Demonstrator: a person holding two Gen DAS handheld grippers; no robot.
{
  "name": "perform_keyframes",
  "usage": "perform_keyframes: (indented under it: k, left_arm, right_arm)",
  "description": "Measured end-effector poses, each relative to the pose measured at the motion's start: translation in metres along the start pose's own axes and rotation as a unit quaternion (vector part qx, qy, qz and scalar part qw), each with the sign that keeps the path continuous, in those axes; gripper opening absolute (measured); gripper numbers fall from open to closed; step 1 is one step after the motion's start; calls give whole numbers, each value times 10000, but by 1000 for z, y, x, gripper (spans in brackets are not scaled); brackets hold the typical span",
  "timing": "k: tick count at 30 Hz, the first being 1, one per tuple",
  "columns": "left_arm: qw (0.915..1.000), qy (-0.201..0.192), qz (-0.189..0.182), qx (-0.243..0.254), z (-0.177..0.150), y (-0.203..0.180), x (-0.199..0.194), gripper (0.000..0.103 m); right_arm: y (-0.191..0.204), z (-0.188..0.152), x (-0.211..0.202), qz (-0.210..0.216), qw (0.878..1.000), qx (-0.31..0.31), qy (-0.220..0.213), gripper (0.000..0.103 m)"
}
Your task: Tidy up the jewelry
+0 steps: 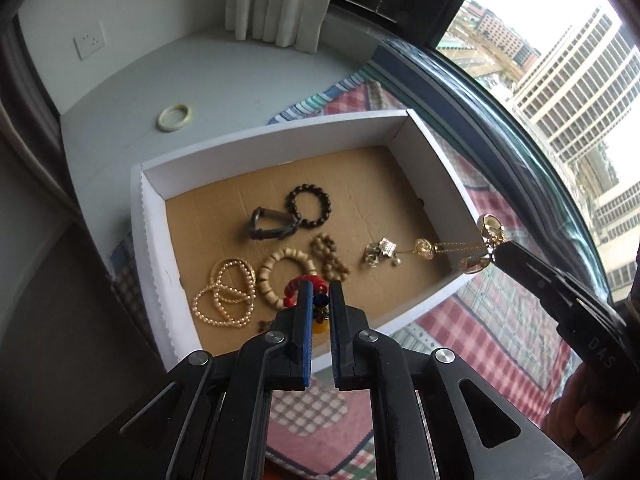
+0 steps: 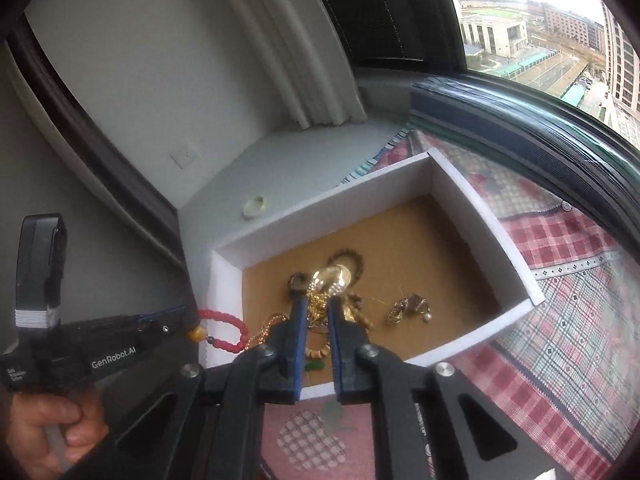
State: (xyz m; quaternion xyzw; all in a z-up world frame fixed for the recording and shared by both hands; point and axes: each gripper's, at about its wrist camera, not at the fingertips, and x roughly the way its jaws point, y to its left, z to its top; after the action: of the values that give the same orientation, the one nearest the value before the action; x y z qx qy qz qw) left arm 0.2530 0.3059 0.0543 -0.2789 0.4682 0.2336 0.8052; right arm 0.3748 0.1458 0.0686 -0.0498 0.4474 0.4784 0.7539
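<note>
A white box [image 1: 280, 140] with a brown cardboard floor holds a black bead bracelet [image 1: 309, 205], a dark triangular piece [image 1: 269, 224], tan bead bracelets [image 1: 280, 276], a gold bead string [image 1: 228, 294] and a silver piece [image 1: 380, 254]. My left gripper [image 1: 319, 294] is shut on a red bead bracelet [image 1: 304, 282] above the box's near side; it also shows in the right wrist view [image 2: 224, 330]. My right gripper [image 2: 318, 304] is shut on a gold chain necklace [image 2: 330, 278], held over the box; in the left wrist view the necklace [image 1: 490, 226] hangs at the box's right wall.
The box [image 2: 480, 224] stands on a red and green checked cloth [image 1: 500, 320] on a window ledge. A pale green bangle [image 1: 175, 117] lies on the grey ledge behind the box. A window frame [image 1: 480, 96] runs along the right. A curtain [image 1: 276, 0] hangs at the back.
</note>
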Motion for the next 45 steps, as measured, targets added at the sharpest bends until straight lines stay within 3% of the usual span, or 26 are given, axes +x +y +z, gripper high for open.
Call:
perform_keyframes:
  k: [11,21,23,24,25,28,33,36,39,45]
  left_arm:
    - [9992,304,-268,-36,25,-38,56,5]
    - [9993,352,-141,6,48,-61,101,8]
    - [9995,303,-50,-6,50,-63,102,25]
    - [9996,272,-4,-29,51,-63,102,44]
    - [9997,222,61,-55,52,-62,100,53]
    - [9997,128,204,-79,52,-61,92,70]
    - [9986,-176,496,60,49,-63,64,79]
    - [9963,-400,756,131,46,-66,41,83]
    - [9940,-574,916,170,42,-67,18,84]
    - [9860,-1034,1274,279,29,-68,-35,97]
  right_arm:
    - [-17,41,48,-228,9983,-349,399,10]
    - [-52,65,85,-705,9963,-288,389,14]
    - [-58,69,87,-754,9962,-212,383,17]
    - [-60,70,87,-797,9960,-197,366,26]
    - [-62,71,84,-822,9959,-173,331,29]
    - [-63,72,72,-838,9961,-113,240,32]
    - [-57,65,46,-927,9956,-132,103,60]
    - [-50,57,29,-1036,9944,-191,45,67]
    - [-44,49,11,-1049,9942,-218,-16,68]
    - [-25,33,-22,-1196,9921,-368,-116,80]
